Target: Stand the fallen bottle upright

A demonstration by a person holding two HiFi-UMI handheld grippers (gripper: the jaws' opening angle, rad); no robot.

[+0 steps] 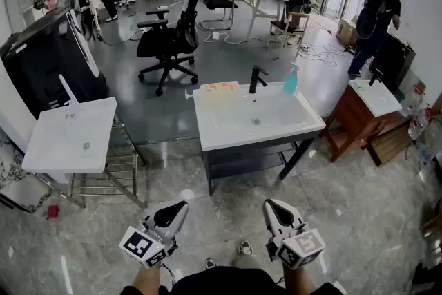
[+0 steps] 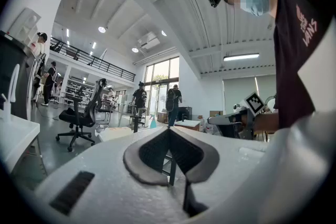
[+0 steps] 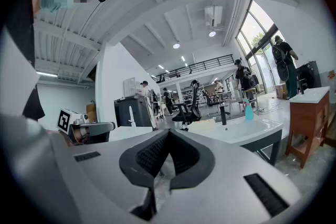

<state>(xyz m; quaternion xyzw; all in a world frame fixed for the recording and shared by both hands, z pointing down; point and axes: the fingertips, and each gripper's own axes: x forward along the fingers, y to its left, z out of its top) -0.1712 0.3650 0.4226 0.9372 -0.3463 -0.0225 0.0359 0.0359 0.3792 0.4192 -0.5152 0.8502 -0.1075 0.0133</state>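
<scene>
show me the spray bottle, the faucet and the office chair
spray bottle (image 1: 291,82): head view, on its blue body
faucet (image 1: 255,81): head view, on its black stem
office chair (image 1: 188,18): head view, on its backrest

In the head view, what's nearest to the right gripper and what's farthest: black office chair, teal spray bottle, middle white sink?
1. Middle white sink, just ahead of the right gripper.
2. Teal spray bottle, at the sink's far right corner.
3. Black office chair, beyond the sink, to the left.
</scene>
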